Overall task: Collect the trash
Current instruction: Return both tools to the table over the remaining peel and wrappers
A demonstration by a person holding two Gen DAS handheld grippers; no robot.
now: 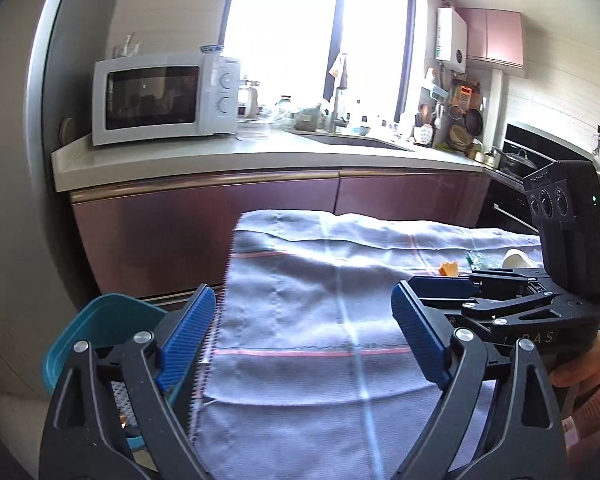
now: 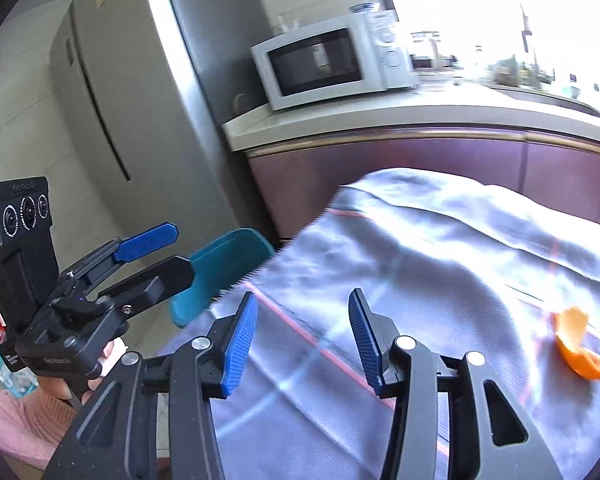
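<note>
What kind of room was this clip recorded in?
A home kitchen, most likely. A microwave sits on a long counter with a sink and tap under the window, and pans hang on the wall by the stove.

Left black gripper with blue-padded fingers (image 1: 304, 336) wide apart, empty; right gripper (image 2: 302, 340) half apart, empty.

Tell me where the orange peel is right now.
In the right wrist view the orange peel lies on the grey cloth, right of the open right gripper.
</note>
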